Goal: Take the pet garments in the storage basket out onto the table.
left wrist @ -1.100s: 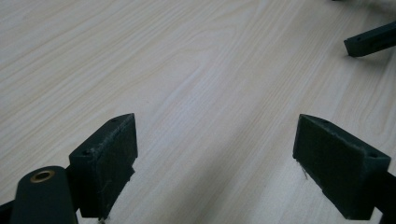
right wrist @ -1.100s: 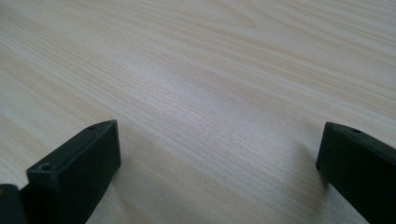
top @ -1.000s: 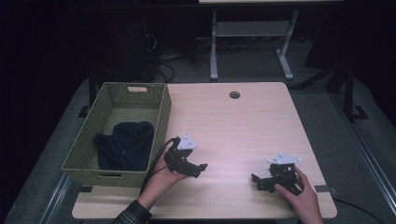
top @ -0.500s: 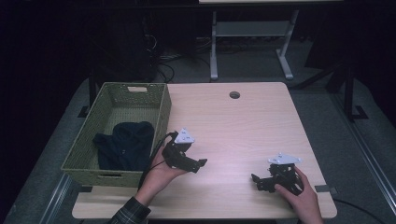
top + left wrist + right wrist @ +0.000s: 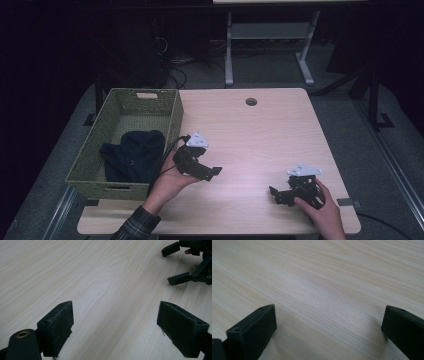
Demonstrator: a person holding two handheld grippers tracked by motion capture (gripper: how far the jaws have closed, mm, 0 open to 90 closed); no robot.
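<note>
My left gripper is held a little above the light wooden table, just right of the green woven basket, and points right. Its jaws stand wide open with bare wood between them. My right gripper rests low near the table's front right, pointing left, open and holding nothing. The left gripper view catches the right gripper at its top right corner. A dark navy garment lies crumpled inside the basket.
The basket sits at the table's left edge. A round cable hole is near the table's far edge. A grey metal stand is on the floor beyond. A strip of tape marks the front right corner.
My left gripper has lifted slightly and shifted a little toward the table's far side beside the basket. The right gripper has stayed put.
</note>
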